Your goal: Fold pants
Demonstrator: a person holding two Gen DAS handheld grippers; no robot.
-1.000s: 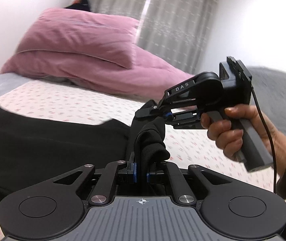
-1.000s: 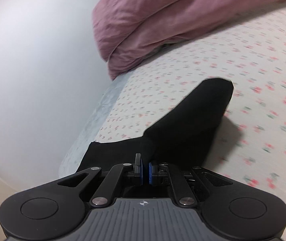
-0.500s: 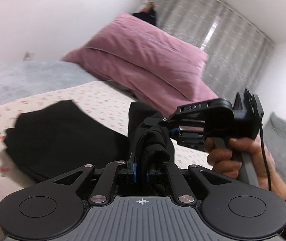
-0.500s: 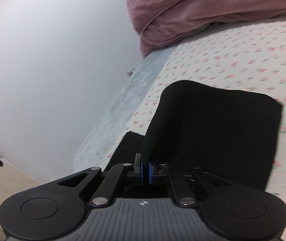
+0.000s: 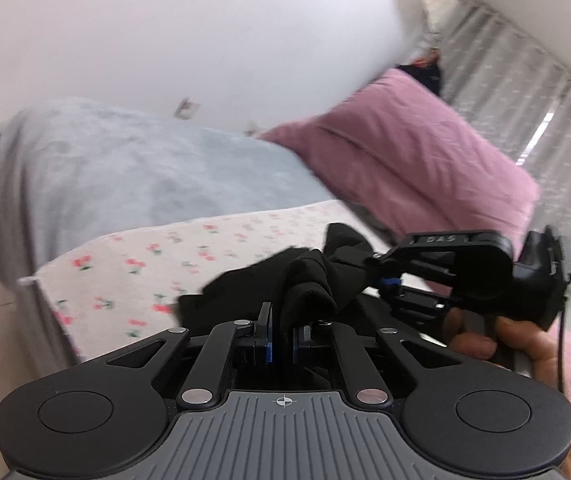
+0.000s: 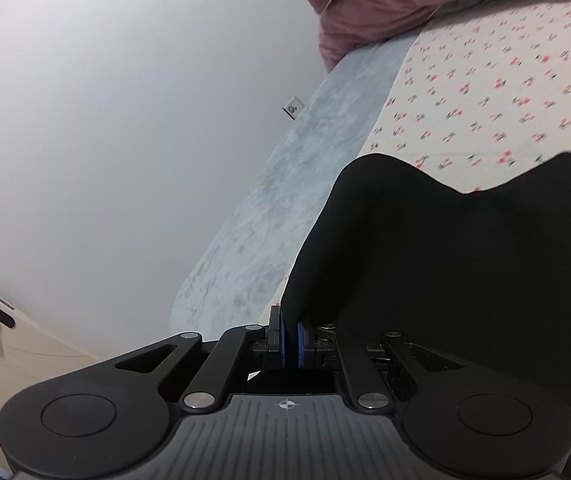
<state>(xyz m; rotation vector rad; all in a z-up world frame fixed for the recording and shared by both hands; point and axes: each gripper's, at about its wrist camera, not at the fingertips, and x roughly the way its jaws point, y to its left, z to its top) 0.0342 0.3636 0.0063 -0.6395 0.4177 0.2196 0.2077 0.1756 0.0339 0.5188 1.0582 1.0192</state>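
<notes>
Black fabric of the soft pants [image 5: 309,280] is bunched between the narrow jaws of the left gripper [image 5: 281,334], which grips it firmly. Beside it, the right gripper [image 5: 385,280], held in a person's hand [image 5: 485,340], pinches the same bundle; its jaws have just been opening slightly, though in its own view the cloth edge still sits between the blue pads [image 6: 300,344]. Compared with a second ago, both grippers have carried the lifted end across the cherry-print bedsheet [image 5: 145,272] toward the bed's edge, away from the mauve pillows [image 5: 413,168]. The fold looks nearly laid over, so release seems close.
</notes>
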